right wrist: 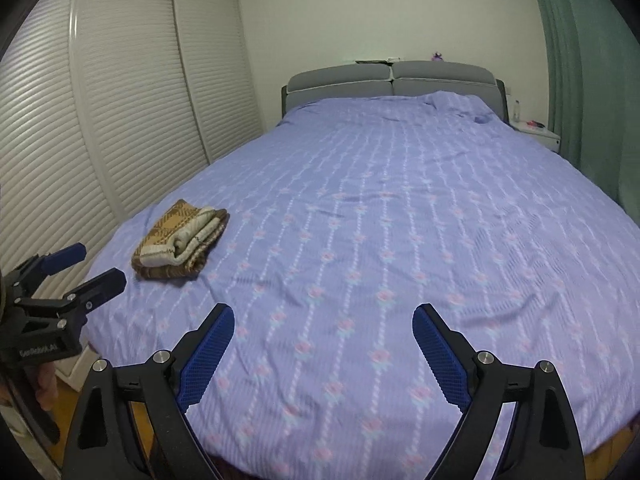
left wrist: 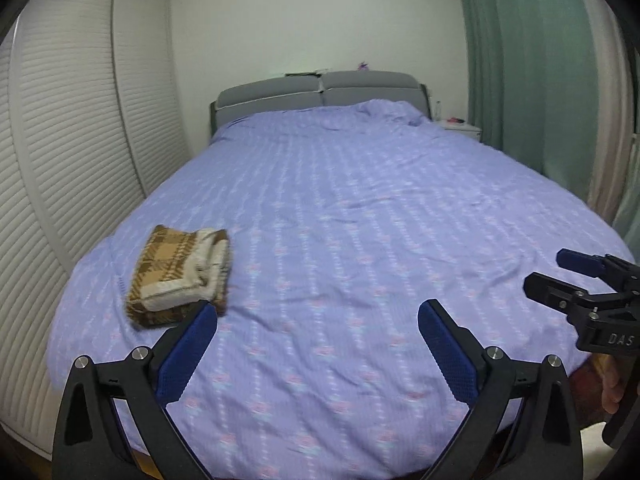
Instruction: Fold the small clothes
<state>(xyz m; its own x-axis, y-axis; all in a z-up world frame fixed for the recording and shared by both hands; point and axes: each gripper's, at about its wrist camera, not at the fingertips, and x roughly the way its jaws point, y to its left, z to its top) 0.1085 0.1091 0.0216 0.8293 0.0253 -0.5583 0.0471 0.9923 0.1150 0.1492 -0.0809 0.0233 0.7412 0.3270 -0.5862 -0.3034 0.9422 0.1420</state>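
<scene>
Left wrist view: left gripper (left wrist: 318, 326) hangs over the near end of the bed (left wrist: 360, 208), jaws spread wide, nothing between the blue pads (left wrist: 188, 354). Folded brown plaid garment (left wrist: 180, 274) lies on the purple bedspread near the bed's left edge, just beyond the left pad; the pad tip overlaps its near corner in frame, contact unclear, probably just above it. Right gripper (left wrist: 546, 270) enters from the right edge, jaws parted, empty. Louvered wardrobe doors (left wrist: 80, 140) run along the left side, grey headboard (left wrist: 320, 94) at the far end, green curtain (left wrist: 520, 60) on the right.

Right wrist view: right gripper (right wrist: 324, 322) over the near middle of the bed (right wrist: 400, 200), jaws wide apart, holding nothing. Garment (right wrist: 182, 240) sits well off to the left, flat on the bedspread, apart from both grippers. Left gripper (right wrist: 96, 264) shows at the left edge, jaws apart, empty, near the bed's left side. Frame is slightly blurred.
</scene>
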